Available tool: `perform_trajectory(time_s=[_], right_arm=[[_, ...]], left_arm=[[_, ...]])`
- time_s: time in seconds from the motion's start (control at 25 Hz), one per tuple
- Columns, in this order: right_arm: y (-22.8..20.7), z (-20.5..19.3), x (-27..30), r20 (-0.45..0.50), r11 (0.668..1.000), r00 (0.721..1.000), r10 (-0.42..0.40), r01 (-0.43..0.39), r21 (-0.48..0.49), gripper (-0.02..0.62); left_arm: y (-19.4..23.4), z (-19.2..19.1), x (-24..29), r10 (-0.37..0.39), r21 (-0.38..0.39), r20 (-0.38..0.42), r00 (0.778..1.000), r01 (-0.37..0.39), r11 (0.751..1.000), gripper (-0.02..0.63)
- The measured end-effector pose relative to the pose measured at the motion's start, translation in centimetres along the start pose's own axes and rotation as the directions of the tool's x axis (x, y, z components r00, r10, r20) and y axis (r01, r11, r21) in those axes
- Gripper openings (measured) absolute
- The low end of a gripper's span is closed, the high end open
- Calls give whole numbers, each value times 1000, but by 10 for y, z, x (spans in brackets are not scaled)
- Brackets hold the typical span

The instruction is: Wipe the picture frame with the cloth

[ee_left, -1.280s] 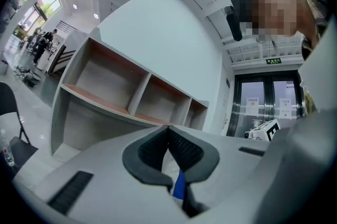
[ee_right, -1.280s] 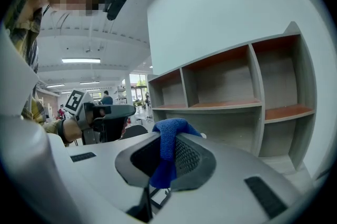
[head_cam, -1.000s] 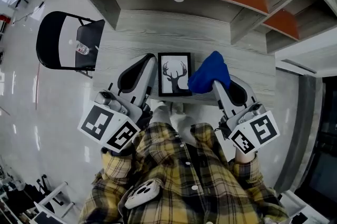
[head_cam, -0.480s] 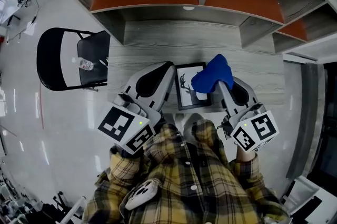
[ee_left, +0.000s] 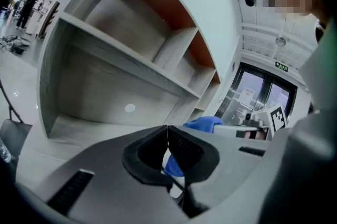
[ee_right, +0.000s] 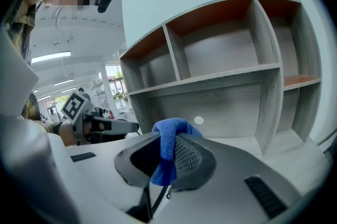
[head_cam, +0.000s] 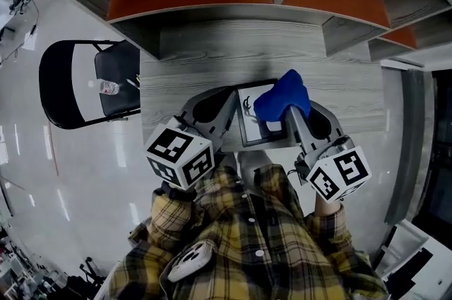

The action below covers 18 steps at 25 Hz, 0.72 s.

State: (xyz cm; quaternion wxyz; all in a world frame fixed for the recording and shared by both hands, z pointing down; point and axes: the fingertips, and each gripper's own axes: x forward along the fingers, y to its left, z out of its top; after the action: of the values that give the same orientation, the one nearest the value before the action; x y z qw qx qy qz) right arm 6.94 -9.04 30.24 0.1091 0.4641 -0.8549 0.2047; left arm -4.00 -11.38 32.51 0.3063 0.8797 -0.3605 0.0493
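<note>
Picture frame [head_cam: 248, 129], black-edged around a white deer print, is the target of the right gripper [head_cam: 286, 111]. Its jaws are clenched on a bunched blue microfibre cloth [head_cam: 282, 95], which bulges past the tips so that fabric, not plastic, meets the glass. The cloth hangs over the frame's upper right corner; whether it touches I cannot tell. The left gripper [head_cam: 227, 104], jaws pressed together and empty, sits just beside the frame's left edge, probably to brace it. The frame appears to lie flat near the front of the grey wood-grain desk [head_cam: 198, 51].
</note>
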Motion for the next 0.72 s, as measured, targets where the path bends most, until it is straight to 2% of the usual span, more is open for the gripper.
perform_trajectory(time_s=[0.16, 0.32, 0.4, 0.48, 0.6, 0.72], right_arm=[[-5, -10, 6, -32, 1000, 999, 15, -15, 10, 41], [-11, -23, 10, -71, 999, 997, 33, -31, 26, 41], [-14, -29, 13, -86, 998, 995, 47, -45, 33, 41], [-16, -33, 16, -96, 998, 994, 62, -58, 37, 41], [-19, -39, 18, -109, 996, 991, 79, -75, 40, 41], [-22, -45, 18, -121, 995, 988, 93, -88, 50, 41]], left_arm=[[29, -46, 19, 71, -72, -89, 993, -78, 994, 6], [55, -98, 33, 127, -175, -186, 974, -160, 972, 9], [64, -123, 40, 135, -215, -247, 959, -191, 958, 19], [72, -146, 46, 139, -241, -305, 942, -217, 946, 68], [80, -177, 52, 157, -243, -380, 912, -262, 934, 90], [83, -204, 55, 155, -231, -444, 882, -280, 932, 119]])
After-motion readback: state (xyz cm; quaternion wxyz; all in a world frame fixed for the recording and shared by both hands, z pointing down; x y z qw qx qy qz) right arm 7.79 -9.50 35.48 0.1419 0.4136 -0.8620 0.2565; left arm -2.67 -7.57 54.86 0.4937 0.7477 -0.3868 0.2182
